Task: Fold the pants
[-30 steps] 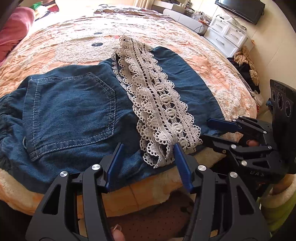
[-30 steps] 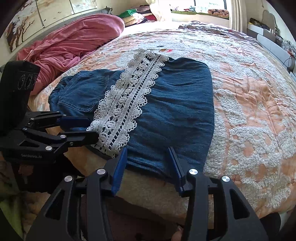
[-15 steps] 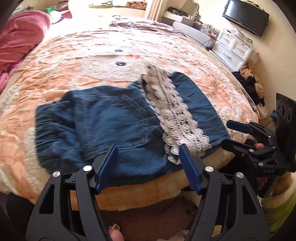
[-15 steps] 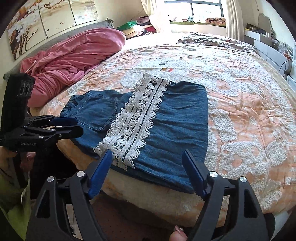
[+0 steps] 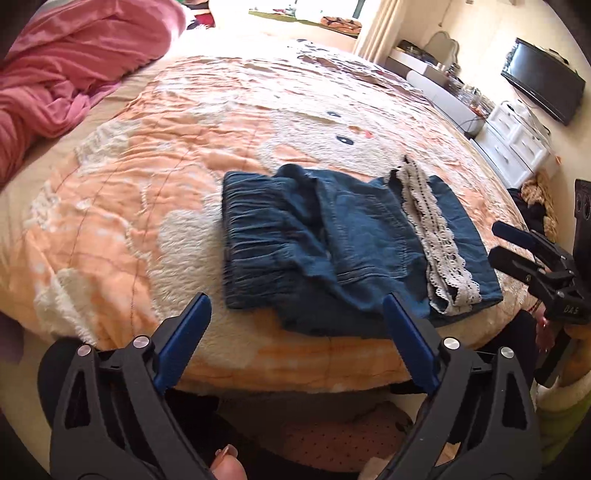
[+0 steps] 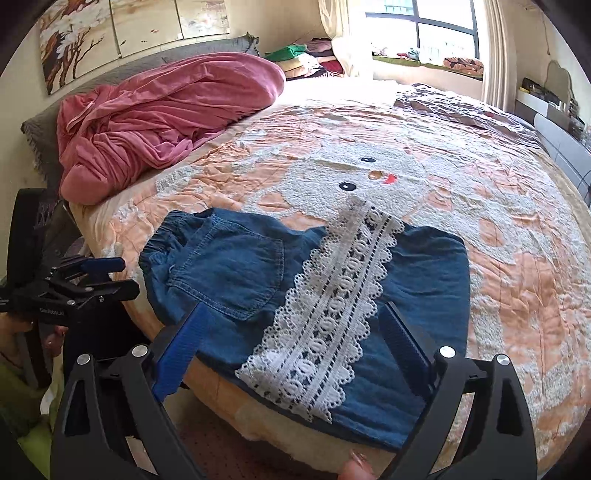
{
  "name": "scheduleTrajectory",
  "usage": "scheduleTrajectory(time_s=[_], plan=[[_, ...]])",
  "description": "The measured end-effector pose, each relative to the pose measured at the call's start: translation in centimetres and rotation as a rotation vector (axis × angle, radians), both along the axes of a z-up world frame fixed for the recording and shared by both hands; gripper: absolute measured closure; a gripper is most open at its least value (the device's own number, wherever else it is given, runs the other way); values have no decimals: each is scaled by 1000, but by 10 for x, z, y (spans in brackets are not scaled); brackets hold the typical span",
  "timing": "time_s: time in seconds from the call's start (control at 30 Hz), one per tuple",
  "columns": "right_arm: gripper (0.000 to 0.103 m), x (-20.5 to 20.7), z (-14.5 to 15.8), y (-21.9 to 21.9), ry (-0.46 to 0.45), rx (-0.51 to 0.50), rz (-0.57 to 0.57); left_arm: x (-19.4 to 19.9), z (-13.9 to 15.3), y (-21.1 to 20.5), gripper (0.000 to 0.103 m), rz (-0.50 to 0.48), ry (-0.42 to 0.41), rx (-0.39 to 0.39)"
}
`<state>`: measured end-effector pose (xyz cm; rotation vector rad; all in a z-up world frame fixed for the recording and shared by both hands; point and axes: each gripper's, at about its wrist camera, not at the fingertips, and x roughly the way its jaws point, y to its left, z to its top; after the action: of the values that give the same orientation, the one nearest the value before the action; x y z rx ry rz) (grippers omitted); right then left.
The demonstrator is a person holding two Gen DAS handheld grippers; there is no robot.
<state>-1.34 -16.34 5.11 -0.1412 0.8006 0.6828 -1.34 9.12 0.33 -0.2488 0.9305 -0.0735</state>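
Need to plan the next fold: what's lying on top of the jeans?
A white lace strip runs across the folded jeans, beside the back pocket. The denim beneath the lace and the lower layers are hidden.

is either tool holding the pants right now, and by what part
Nothing is held. The left tool and right tool are both opening, with no cloth between them; the pants lie folded on the bed.

Bedroom, daylit. Window (image 6: 428,27) behind the bed (image 6: 517,258), cream curtains (image 6: 496,51) alongside. Tree painting (image 6: 110,33) on the headboard wall. White drawer unit (image 5: 517,147) and wall-mounted television (image 5: 543,90) stand beside the bed.
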Motion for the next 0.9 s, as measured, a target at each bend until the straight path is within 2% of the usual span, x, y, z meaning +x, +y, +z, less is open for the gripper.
scheduleTrajectory(time_s=[0.1,0.57,0.9], plan=[[9,10,2,20,6,-13,28,-1,-4,6,10,10,7,-13],[9,63,-8,96,80,-56,134,12,-28,8,10,1,50,-119],[10,83,-18,164,111,-92,301,20,-36,10,10,10,41,-170]])
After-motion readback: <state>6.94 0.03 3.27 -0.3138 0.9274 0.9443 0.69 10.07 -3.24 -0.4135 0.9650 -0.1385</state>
